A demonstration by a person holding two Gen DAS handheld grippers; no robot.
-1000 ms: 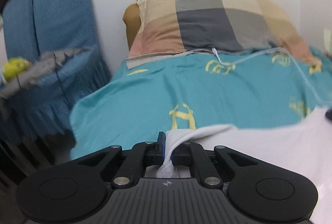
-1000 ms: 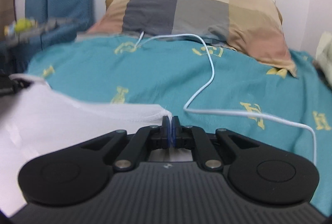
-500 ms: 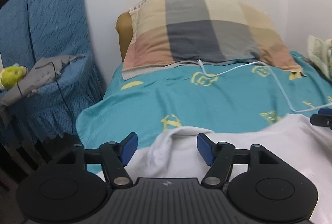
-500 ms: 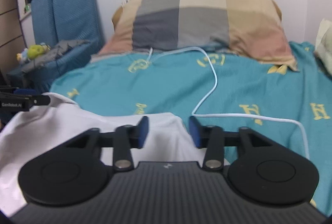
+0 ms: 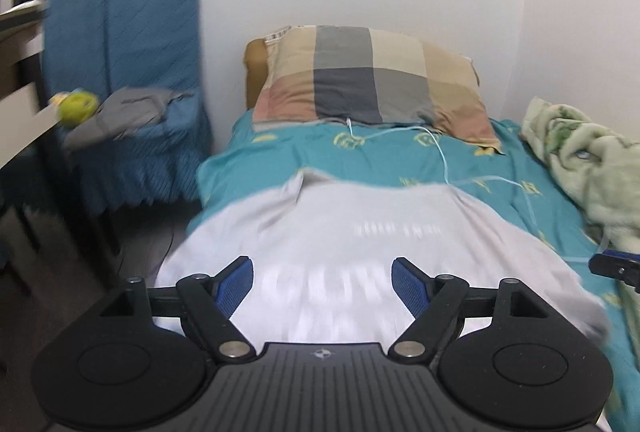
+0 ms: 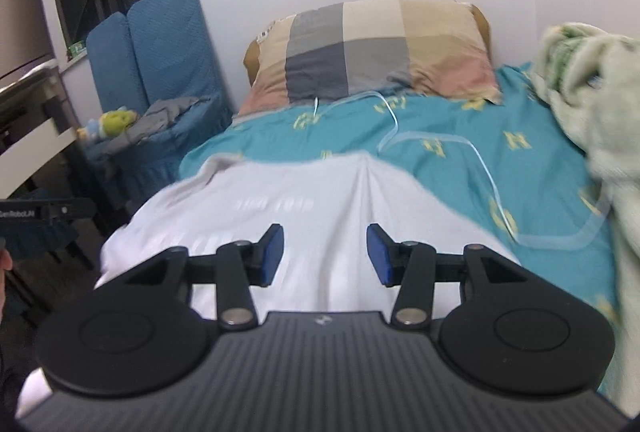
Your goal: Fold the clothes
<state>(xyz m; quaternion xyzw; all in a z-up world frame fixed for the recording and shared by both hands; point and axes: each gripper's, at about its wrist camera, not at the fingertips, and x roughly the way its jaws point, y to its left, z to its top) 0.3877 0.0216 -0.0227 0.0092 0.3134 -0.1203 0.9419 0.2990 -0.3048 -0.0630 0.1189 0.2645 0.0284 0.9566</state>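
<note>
- My left gripper [image 5: 322, 286] has its jaws spread wide with nothing between them; the blue pads [image 5: 236, 286] hang over the white garment [image 5: 360, 232], and whether they touch it I cannot tell
- My right gripper [image 6: 325, 259] is the same story, jaws parted and gripping nothing; its blue pads [image 6: 272, 254] sit above the cloth [image 6: 320, 208]
- The white garment lies spread on the teal bedsheet [image 5: 380, 160] at the near end of the bed; faint lettering runs across it, too blurred to read; a crease runs up its middle in the right wrist view
- At the far right of the left view I can see the tip of the other gripper [image 5: 616, 266] over the garment's edge; in the right view the left one [image 6: 44, 212] shows at the left border
- A thin white cable [image 6: 492, 184] loops over the sheet just beyond the garment, leading up to the pillow
- The checked pillow [image 5: 372, 84] leans at the head of the bed against the wall
- A pale green blanket [image 5: 588, 168] is heaped on the right side
- Off to the left, a blue covered chair [image 5: 132, 80] holds a grey cloth [image 5: 124, 112] and a yellow-green plush toy [image 5: 76, 108]
</note>
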